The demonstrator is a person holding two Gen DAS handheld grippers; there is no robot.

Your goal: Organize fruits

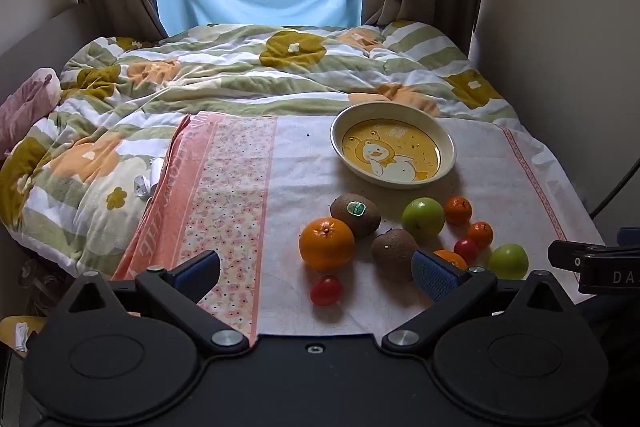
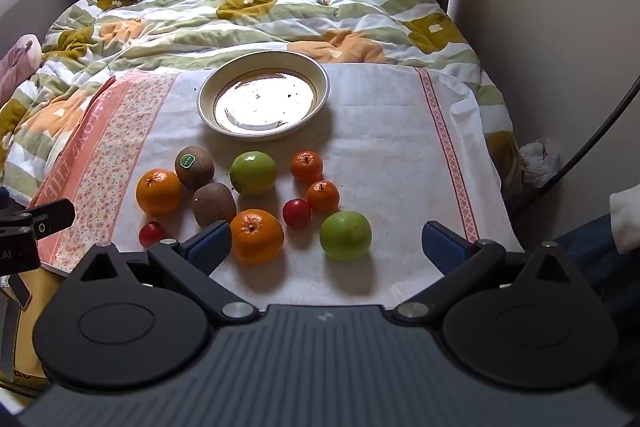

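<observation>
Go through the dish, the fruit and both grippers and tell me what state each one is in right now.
Dish: upright, holds no fruit.
Stickered kiwi: on the cloth, sticker up.
Near green apple: on the cloth, ungrasped.
Left gripper: jaws open, holding nothing.
Right gripper: jaws open, holding nothing.

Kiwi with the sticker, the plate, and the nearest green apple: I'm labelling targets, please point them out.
Kiwi with the sticker (image 2: 195, 167), right wrist view, on its brown skin.
Plate (image 2: 262, 59), right wrist view, on its far rim.
Nearest green apple (image 2: 345, 235), right wrist view, on its middle.

Bare cloth right of plate; fruit cluster crowding near side, bedding heaped behind.
</observation>
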